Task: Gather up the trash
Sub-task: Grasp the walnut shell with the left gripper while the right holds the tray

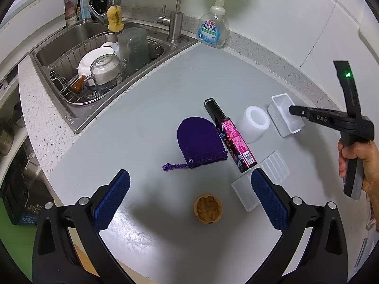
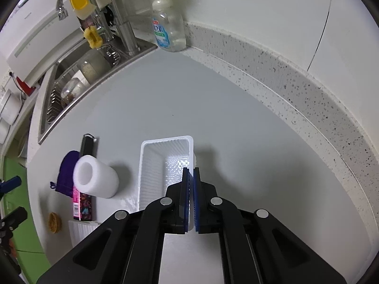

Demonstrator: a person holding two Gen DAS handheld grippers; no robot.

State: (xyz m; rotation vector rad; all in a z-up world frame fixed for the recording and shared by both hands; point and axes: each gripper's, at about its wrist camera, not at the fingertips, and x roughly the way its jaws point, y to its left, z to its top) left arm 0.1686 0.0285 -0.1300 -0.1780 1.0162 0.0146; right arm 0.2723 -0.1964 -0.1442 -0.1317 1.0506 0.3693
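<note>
A brown walnut shell half (image 1: 208, 209) lies on the grey counter between my left gripper's (image 1: 189, 184) open blue pads. Beyond it lie a purple drawstring pouch (image 1: 199, 142), a pink and black carton (image 1: 231, 139), a white foam cylinder (image 1: 255, 123) and flat clear plastic trays (image 1: 260, 184). My right gripper (image 2: 191, 177) is shut on the right wall of a white ribbed plastic tub (image 2: 151, 168); the tub also shows in the left wrist view (image 1: 281, 118), as does the right gripper (image 1: 292, 111). The shell (image 2: 54, 222), pouch (image 2: 67, 172), carton (image 2: 81, 203) and cylinder (image 2: 94, 179) sit left of the tub.
A steel sink (image 1: 71, 108) with a wire rack, dishes and a glass jug is at the back left, taps behind it. A hand soap bottle (image 1: 213, 28) stands in the back corner by the speckled upstand (image 2: 284, 80). The counter edge runs along the left.
</note>
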